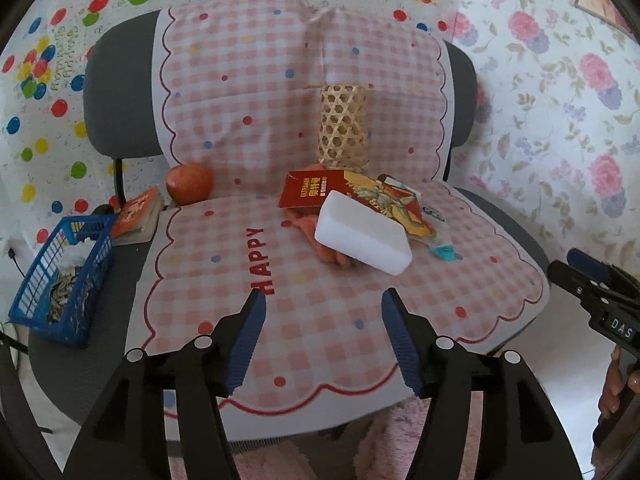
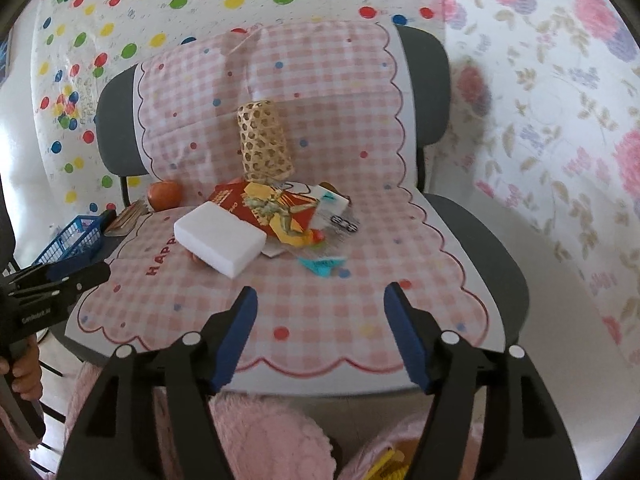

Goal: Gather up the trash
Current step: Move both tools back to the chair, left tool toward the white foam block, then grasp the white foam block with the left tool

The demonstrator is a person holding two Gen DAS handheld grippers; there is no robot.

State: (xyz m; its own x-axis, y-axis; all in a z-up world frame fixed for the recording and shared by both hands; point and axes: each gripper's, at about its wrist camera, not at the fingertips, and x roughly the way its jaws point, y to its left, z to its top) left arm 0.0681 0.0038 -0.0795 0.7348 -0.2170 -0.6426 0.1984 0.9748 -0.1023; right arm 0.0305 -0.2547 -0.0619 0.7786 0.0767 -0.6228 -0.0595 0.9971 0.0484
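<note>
A pile lies mid-seat on a chair covered with a pink checked cloth (image 1: 320, 320): a white foam block (image 1: 362, 234) (image 2: 220, 238), a red and yellow wrapper (image 1: 360, 196) (image 2: 276, 208), a clear wrapper with blue print (image 1: 442, 250) (image 2: 324, 264), and something orange under the block. A blue basket (image 1: 60, 276) (image 2: 74, 236) with scraps sits at the seat's left edge. My left gripper (image 1: 322, 300) is open and empty, just short of the pile. My right gripper (image 2: 320, 292) is open and empty, near the seat's front.
A woven bamboo tube (image 1: 344, 126) stands against the chair back. An orange fruit (image 1: 190, 188) and a book (image 1: 138, 214) lie at the back left. Pink fluffy fabric (image 2: 260, 440) lies below the seat's front edge. Patterned sheets hang behind.
</note>
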